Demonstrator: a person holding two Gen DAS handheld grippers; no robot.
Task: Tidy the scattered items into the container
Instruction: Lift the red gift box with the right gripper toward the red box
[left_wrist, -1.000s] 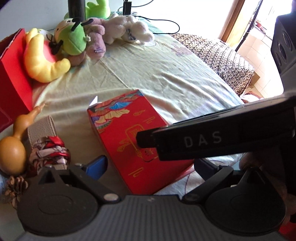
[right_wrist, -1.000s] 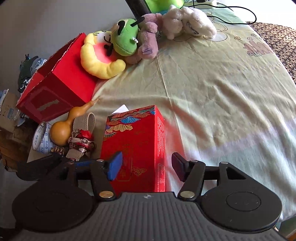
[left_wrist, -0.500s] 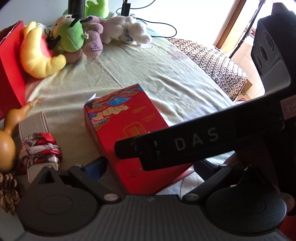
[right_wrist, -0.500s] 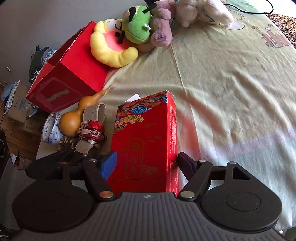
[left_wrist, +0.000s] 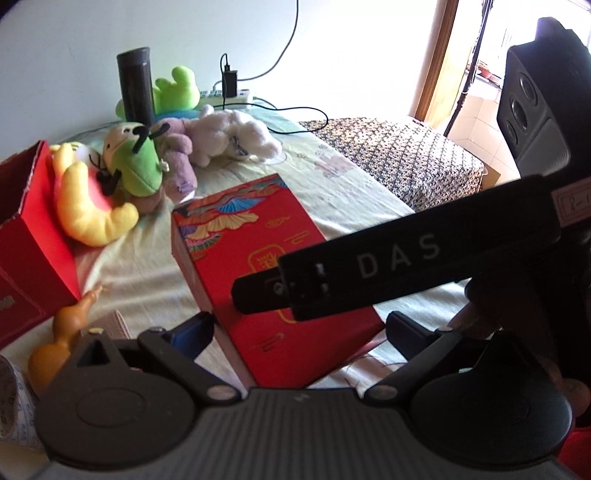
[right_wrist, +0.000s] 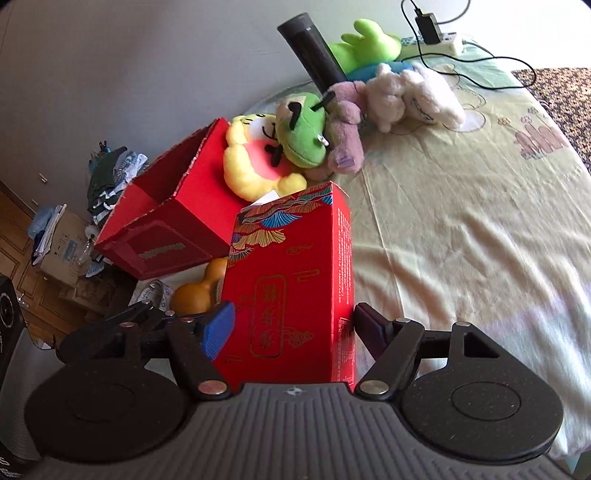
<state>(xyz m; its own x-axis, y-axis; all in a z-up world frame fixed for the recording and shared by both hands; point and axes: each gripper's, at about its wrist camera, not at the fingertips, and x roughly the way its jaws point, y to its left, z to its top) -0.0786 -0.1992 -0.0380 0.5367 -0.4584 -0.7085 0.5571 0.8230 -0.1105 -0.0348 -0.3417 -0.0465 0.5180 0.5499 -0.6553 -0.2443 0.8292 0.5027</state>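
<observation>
A red patterned carton (right_wrist: 295, 280) sits between the fingers of my right gripper (right_wrist: 291, 325), which is shut on its two sides and holds it tilted up off the bed. The carton also shows in the left wrist view (left_wrist: 273, 273), between the fingers of my left gripper (left_wrist: 299, 328), whose jaws stand wide and do not touch it. The open red box (right_wrist: 166, 218) stands at the left, and shows in the left wrist view (left_wrist: 29, 229). A tan gourd (right_wrist: 199, 291) lies beside the carton.
Plush toys, yellow (right_wrist: 251, 166), green (right_wrist: 303, 133) and pink-white (right_wrist: 399, 96), lie at the back of the bed. A dark flask (right_wrist: 314, 55) stands behind them. A power strip with cables (right_wrist: 443, 40) lies far right. A chair (left_wrist: 399, 155) stands beside the bed.
My right gripper has closed on the carton and lifted and tilted it upward toward the red box. Both cameras have risen, and the far wall shows now.
</observation>
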